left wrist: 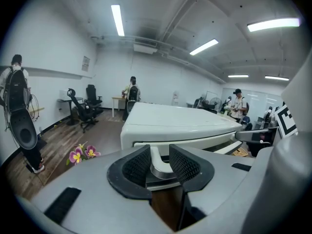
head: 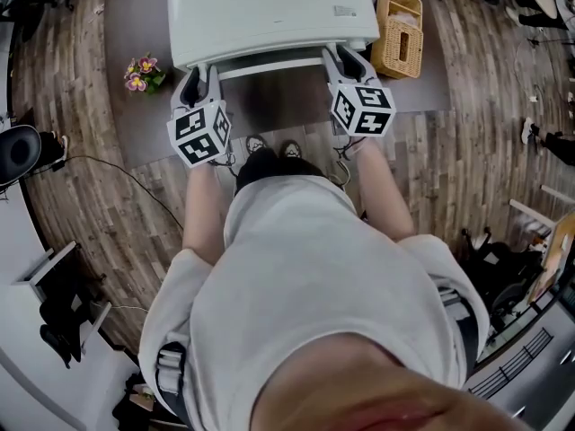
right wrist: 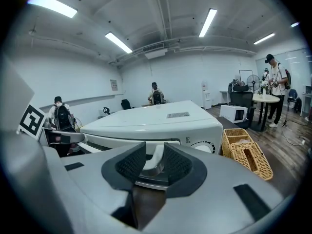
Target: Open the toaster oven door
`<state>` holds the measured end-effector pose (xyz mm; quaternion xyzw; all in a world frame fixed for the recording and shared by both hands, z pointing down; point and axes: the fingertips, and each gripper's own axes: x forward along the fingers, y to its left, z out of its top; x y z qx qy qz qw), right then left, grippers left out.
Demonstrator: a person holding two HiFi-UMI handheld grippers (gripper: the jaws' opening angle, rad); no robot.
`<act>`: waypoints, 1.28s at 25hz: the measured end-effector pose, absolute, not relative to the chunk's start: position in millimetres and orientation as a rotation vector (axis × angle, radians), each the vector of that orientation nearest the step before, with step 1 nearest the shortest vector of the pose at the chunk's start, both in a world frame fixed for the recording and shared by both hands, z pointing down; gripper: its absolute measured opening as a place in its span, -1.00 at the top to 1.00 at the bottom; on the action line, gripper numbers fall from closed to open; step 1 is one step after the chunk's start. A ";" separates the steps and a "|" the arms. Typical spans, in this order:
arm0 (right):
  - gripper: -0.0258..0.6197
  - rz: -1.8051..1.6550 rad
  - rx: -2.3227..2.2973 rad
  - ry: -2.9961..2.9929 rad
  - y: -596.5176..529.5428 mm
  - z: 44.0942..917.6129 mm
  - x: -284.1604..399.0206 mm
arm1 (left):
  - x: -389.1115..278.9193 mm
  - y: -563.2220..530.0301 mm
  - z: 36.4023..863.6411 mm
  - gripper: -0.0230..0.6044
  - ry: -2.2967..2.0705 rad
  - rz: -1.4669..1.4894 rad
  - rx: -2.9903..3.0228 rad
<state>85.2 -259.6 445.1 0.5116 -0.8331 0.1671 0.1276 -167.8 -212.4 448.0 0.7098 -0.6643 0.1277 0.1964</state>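
Observation:
A white toaster oven (head: 269,12) stands in front of me on a grey mat, also seen in the left gripper view (left wrist: 170,123) and the right gripper view (right wrist: 156,123). Its door handle (head: 269,64) runs across the front below the top edge. My left gripper (head: 193,88) (left wrist: 160,155) is shut on the handle's left end (left wrist: 161,168), whose white bracket sits between the black ribbed pads. My right gripper (head: 346,65) (right wrist: 155,160) is shut on the handle's right end (right wrist: 153,165) in the same way. Both point slightly downward.
A wicker basket (head: 400,32) (right wrist: 246,155) stands right of the oven. A small bunch of flowers (head: 142,72) (left wrist: 82,153) lies to its left on the wooden floor. Several people, office chairs and tables are farther back in the room.

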 end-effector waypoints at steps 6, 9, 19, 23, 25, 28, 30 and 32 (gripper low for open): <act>0.57 0.478 1.478 -2.443 -253.7 445.7 86.0 | -166.6 -206.5 448.7 0.50 -1.869 0.360 1.997; 0.57 0.479 1.474 -2.448 -250.6 446.4 86.7 | -165.9 -203.1 449.4 0.50 -1.877 0.365 1.998; 0.57 0.475 1.453 -2.466 -240.8 449.4 88.8 | -163.7 -193.7 451.8 0.51 -1.900 0.385 1.986; 0.56 0.472 1.438 -2.474 -234.3 450.7 89.7 | -162.3 -187.3 452.4 0.51 -1.909 0.409 1.985; 0.56 0.470 1.436 -2.476 -231.2 451.4 90.3 | -161.9 -184.1 453.4 0.52 -1.913 0.417 1.979; 0.56 0.470 1.436 -2.477 -227.6 453.5 91.3 | -162.5 -180.4 455.8 0.56 -1.927 0.425 1.965; 0.56 0.472 1.434 -2.480 -225.4 454.4 91.9 | -162.7 -178.0 456.7 0.58 -1.933 0.430 1.958; 0.56 0.474 1.432 -2.482 -222.9 455.1 92.5 | -162.4 -175.3 457.4 0.59 -1.933 0.433 1.956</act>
